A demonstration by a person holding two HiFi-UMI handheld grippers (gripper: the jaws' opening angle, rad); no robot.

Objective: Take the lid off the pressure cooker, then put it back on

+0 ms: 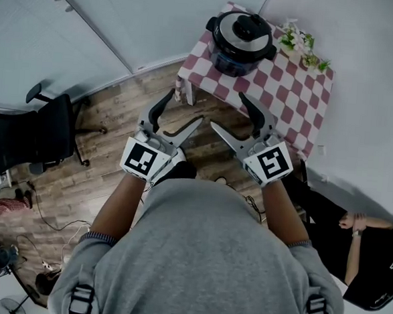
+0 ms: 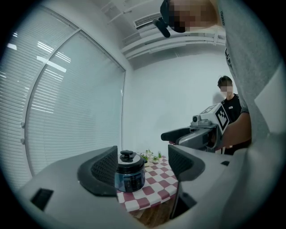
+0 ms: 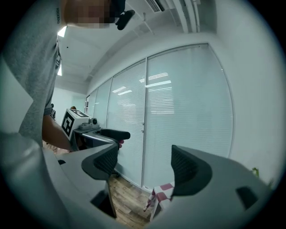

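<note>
A dark pressure cooker (image 1: pixel 239 44) stands on a small table with a red-and-white checked cloth (image 1: pixel 281 92), its lid with a black knob (image 1: pixel 244 29) on top. In the left gripper view the pressure cooker (image 2: pixel 129 176) shows far off between the jaws. My left gripper (image 1: pixel 179 115) is open and empty, held over the floor short of the table. My right gripper (image 1: pixel 229 115) is open too, beside it and equally far from the cooker. The right gripper view holds only a corner of the checked cloth (image 3: pixel 161 192).
A small plant (image 1: pixel 298 45) sits at the table's far end. A black office chair (image 1: pixel 30 138) stands at the left, with cables (image 1: pixel 50 227) on the wooden floor. A seated person (image 1: pixel 371 256) is at the right. Glass walls with blinds (image 3: pixel 187 112) run behind the table.
</note>
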